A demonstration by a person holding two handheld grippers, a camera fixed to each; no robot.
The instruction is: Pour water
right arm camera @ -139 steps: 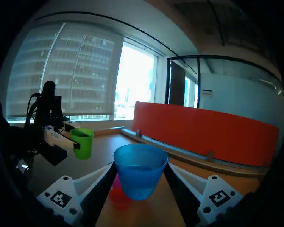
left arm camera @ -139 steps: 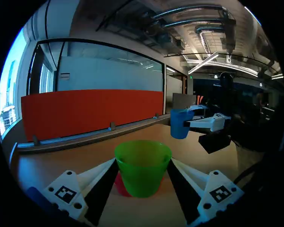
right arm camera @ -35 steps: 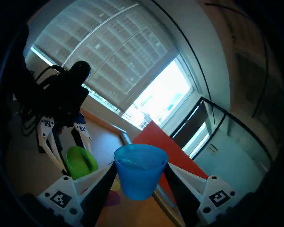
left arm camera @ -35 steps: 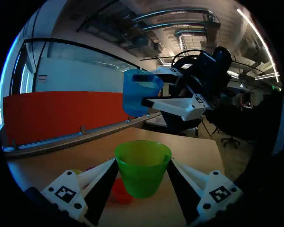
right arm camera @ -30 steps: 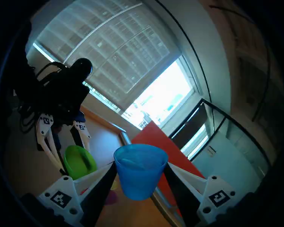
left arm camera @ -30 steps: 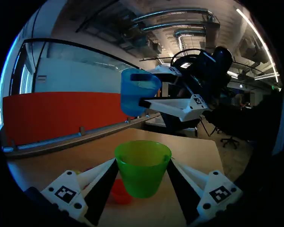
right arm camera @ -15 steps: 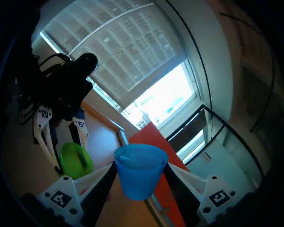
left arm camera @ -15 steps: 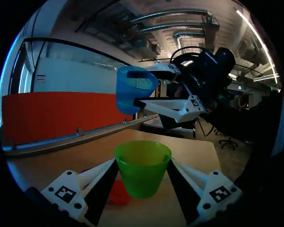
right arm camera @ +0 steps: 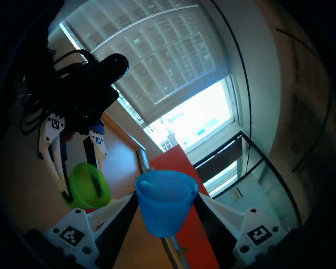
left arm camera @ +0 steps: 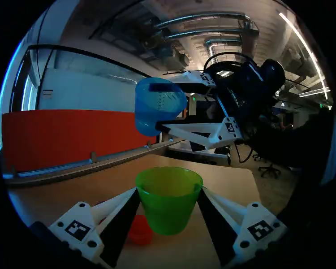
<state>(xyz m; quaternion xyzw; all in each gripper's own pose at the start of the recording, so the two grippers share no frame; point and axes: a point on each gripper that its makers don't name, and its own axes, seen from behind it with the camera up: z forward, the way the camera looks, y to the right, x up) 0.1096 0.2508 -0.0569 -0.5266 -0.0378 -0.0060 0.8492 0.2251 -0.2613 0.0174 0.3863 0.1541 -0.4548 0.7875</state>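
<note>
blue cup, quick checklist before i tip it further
1. Right gripper shut on blue cup: ok.
2. Left gripper shut on green cup, cup upright: ok.
3. Blue cup higher than green cup and tilted: ok.
4. Blue cup's lip right over green cup's mouth: cannot tell.
5. Water already running: cannot tell, no stream seen.

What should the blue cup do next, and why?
Probably tip the blue cup a little further, keeping its lip over the green cup. The right gripper holds the blue cup tilted, up above the green cup that the left gripper grips upright. I see no water falling between them yet, so a bit more tilt seems needed to start the pour.
</note>
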